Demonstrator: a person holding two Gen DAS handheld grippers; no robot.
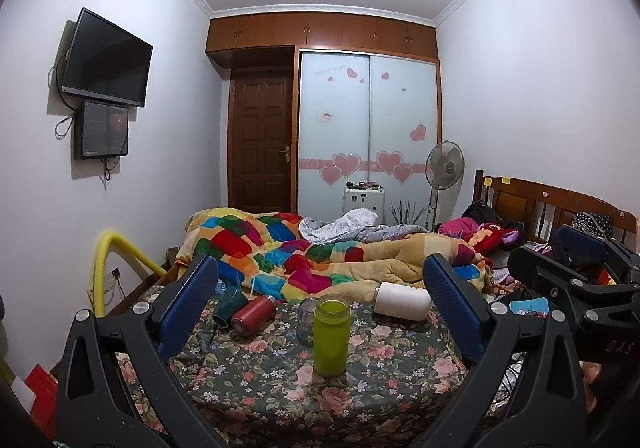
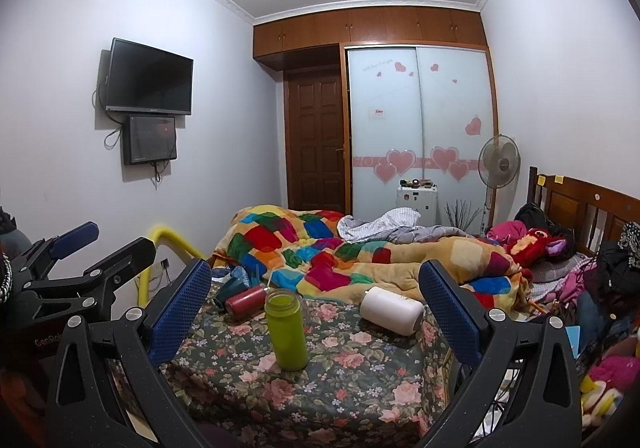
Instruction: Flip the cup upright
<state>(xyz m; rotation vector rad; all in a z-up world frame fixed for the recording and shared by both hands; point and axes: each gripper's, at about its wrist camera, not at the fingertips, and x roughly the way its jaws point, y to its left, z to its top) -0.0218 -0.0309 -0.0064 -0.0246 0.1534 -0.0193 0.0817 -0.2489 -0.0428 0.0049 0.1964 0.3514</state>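
A green cup [image 1: 331,334] stands upright with its mouth open on the floral tablecloth [image 1: 280,388]; it also shows in the right wrist view [image 2: 286,330]. A white cup [image 1: 402,300] lies on its side behind it to the right, also in the right wrist view [image 2: 391,310]. A red bottle [image 1: 252,314] and a teal cup [image 1: 230,306] lie on their sides at the back left. A clear glass jar [image 1: 306,320] stands behind the green cup. My left gripper [image 1: 320,312] is open and empty, short of the cups. My right gripper [image 2: 316,308] is open and empty too.
A bed with a colourful quilt [image 1: 320,256] lies just beyond the table. A yellow rail [image 1: 108,260] stands at the left. Clothes and toys [image 2: 600,288] pile up on the right. The other gripper [image 1: 580,280] shows at the right edge of the left wrist view.
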